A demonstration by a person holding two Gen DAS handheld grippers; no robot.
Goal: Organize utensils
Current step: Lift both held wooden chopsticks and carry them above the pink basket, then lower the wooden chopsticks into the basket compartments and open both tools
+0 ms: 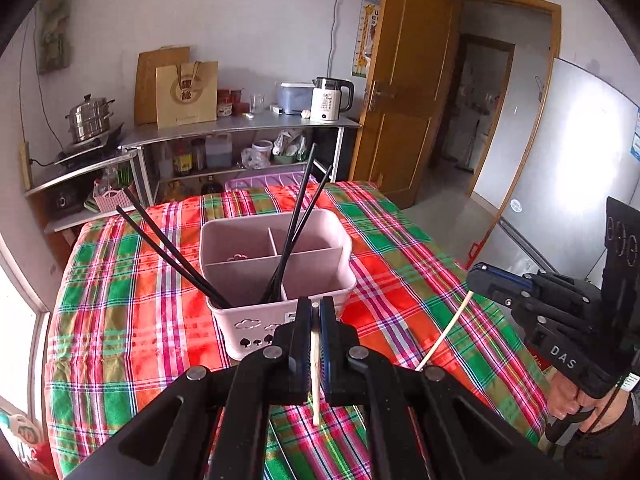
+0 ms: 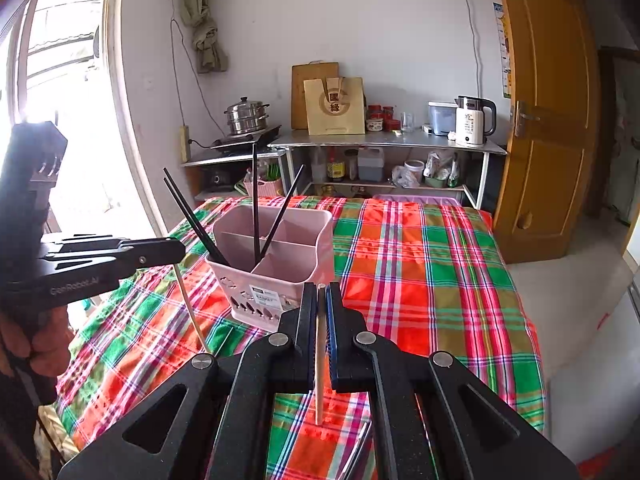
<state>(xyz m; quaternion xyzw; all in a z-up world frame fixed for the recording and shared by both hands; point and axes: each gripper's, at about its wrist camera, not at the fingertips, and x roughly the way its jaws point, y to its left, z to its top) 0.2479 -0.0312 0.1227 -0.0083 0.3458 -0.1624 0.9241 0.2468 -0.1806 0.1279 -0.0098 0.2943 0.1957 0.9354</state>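
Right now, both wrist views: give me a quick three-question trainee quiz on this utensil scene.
1. True or false: the left claw is shut on a pale wooden chopstick.
2. How many black chopsticks stand in the pink caddy?
3. The right claw holds: A) a spoon B) a pale chopstick C) nothing.

Key: 1 true; 2 four; 3 B.

Matt pink plastic caddy (image 1: 276, 280), checked cloth (image 1: 400, 248)
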